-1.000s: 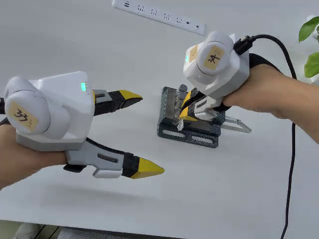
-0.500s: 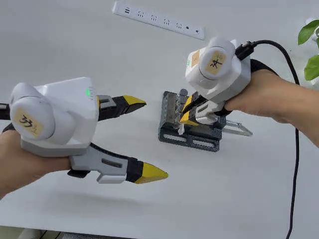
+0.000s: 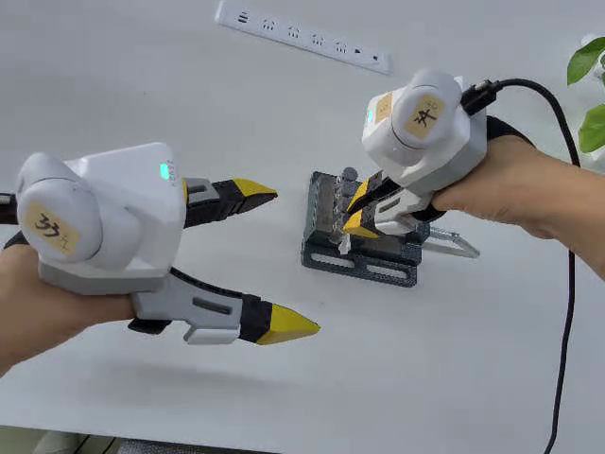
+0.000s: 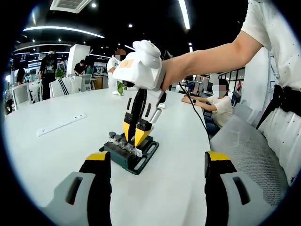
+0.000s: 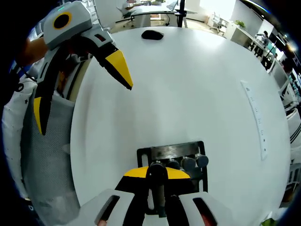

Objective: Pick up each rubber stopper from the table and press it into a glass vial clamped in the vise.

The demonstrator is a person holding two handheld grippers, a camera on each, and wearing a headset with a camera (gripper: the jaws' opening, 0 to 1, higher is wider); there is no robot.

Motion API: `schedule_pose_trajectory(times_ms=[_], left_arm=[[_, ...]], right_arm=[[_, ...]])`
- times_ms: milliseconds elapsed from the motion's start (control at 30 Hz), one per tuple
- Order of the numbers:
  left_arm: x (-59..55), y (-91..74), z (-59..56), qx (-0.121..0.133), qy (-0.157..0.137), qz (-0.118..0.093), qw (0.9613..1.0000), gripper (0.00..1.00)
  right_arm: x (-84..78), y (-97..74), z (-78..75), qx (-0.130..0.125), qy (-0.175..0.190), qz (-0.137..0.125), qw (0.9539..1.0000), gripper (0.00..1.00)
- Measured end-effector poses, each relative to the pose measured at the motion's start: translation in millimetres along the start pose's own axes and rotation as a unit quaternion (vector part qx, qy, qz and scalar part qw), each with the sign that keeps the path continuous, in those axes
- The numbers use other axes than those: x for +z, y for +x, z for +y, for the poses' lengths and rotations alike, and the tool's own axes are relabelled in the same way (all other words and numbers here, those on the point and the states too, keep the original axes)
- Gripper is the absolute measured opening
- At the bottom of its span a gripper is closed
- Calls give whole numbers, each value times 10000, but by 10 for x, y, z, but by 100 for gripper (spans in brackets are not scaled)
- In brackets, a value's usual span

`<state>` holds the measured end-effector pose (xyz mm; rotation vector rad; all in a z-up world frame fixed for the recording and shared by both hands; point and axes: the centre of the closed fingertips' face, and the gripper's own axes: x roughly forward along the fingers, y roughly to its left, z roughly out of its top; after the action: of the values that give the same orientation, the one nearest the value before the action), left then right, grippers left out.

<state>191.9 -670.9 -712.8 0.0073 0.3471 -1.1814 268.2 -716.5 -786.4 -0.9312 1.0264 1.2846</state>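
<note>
Head view, left gripper (image 3: 274, 257): held above the white tabletop (image 3: 142, 85), well to the left of the vise; fingers spread wide, nothing between them.
Head view, right gripper (image 3: 357, 210): tilted down over the dark grey metal vise (image 3: 364, 257); yellow fingertips close together at the near end of the row of clear glass vials (image 3: 337, 200).
Head view, far end of the row: capped by one of the seated stoppers (image 3: 349, 174).
Head view, far edge: long white power strip (image 3: 302, 36), well apart from the vise.
Left gripper view, own fingers: wide apart at the bottom, framing the vise and the right gripper pointing down onto the vials.
Right gripper view, own fingers: clamped on a dark round rubber stopper (image 5: 156, 170), directly over the vise at one end of the row; three seated stoppers just beside it.
Right gripper view, upper left: left gripper, fingers apart, clear of the vise.
</note>
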Motion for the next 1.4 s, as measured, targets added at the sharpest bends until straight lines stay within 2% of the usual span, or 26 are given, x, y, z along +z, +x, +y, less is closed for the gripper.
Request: schedule_pose_trajectory(times_ms=[600, 1400], left_arm=[[-27, 23, -31, -43, -20, 21, 10000, 78], [-21, 11, -25, -35, -49, 6, 10000, 77]], right_arm=[[-3, -5, 32, -51, 106, -164, 9998, 8], [-36, -14, 52, -103, 64, -221, 9997, 11]])
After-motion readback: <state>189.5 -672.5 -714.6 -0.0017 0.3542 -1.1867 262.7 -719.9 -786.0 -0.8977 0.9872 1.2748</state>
